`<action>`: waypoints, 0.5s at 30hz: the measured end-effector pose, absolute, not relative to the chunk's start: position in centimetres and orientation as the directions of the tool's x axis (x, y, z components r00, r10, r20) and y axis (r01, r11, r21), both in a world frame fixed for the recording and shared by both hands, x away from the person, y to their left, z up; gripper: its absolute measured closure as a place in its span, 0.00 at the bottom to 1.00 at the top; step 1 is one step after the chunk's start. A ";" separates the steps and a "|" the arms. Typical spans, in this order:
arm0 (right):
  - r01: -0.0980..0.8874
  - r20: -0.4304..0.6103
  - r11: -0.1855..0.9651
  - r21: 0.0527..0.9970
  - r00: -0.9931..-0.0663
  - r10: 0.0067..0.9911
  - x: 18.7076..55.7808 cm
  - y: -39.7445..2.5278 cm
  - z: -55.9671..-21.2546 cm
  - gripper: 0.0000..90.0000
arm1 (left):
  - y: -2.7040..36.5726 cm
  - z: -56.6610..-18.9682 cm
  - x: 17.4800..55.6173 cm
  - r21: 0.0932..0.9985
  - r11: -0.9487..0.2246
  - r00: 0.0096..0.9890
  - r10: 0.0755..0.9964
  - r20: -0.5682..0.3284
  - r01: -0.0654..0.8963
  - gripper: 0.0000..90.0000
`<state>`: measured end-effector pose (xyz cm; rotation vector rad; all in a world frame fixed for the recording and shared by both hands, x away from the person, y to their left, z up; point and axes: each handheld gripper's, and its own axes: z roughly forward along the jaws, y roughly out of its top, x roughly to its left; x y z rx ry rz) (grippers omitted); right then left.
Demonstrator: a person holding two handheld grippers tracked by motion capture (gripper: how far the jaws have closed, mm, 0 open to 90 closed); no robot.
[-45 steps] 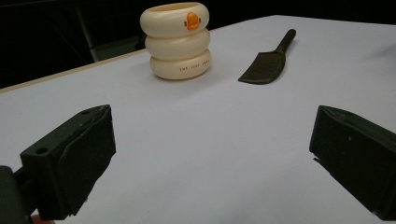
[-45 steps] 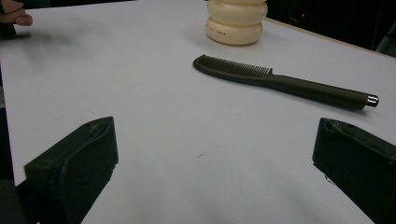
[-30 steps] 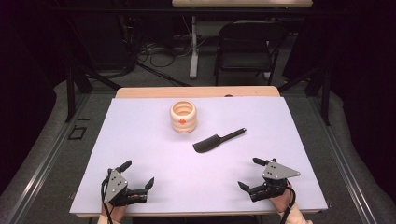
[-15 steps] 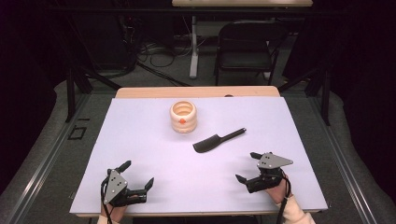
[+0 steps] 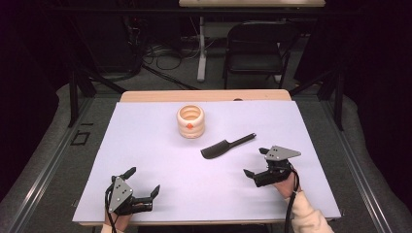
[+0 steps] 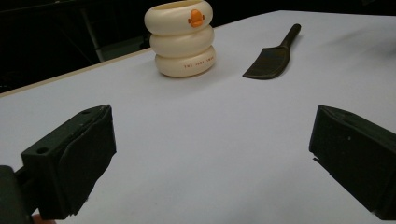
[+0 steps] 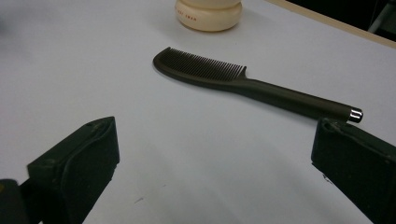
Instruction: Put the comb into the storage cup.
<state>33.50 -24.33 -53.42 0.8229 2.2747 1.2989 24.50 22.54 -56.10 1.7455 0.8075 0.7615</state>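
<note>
My right claw [image 5: 256,162] sits at the lower right of the high view, spread wide with nothing between its jaws. The comb [image 5: 227,146] lies flat on the counter [image 5: 145,145] just up and left of it, near the frame's middle, with its toothed head toward the lower left and its handle toward the upper right. In the right gripper view the comb [image 7: 243,84] crosses the upper half of the frame, its silver-tipped handle end just above my right-hand jaw; I cannot tell whether they touch. My left claw [image 5: 143,183] rests at the lower left of the high view, also wide open and empty. A cream ringed pot [image 5: 190,121] with an orange mark stands upright above the comb, apart from it.
</note>
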 end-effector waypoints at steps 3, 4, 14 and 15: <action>0.300 -0.048 0.402 0.865 -0.749 0.661 34.1 -24.1 -53.3 0.01 | 22.5 -56.1 24.5 0.954 -0.253 0.575 0.810 0.117 0.163 0.01; 0.302 -0.048 0.405 0.863 -0.749 0.661 34.3 -24.1 -53.3 0.01 | 22.5 -56.1 24.5 0.953 -0.256 0.575 0.809 0.119 0.162 0.01; 0.312 -0.048 0.413 0.856 -0.746 0.664 36.0 -23.4 -52.9 0.01 | 22.6 -56.1 24.5 0.954 -0.251 0.573 0.811 0.117 0.162 0.01; 0.313 -0.049 0.413 0.855 -0.745 0.665 36.2 -23.4 -52.9 0.01 | 22.6 -56.1 24.5 0.954 -0.252 0.573 0.811 0.117 0.161 0.01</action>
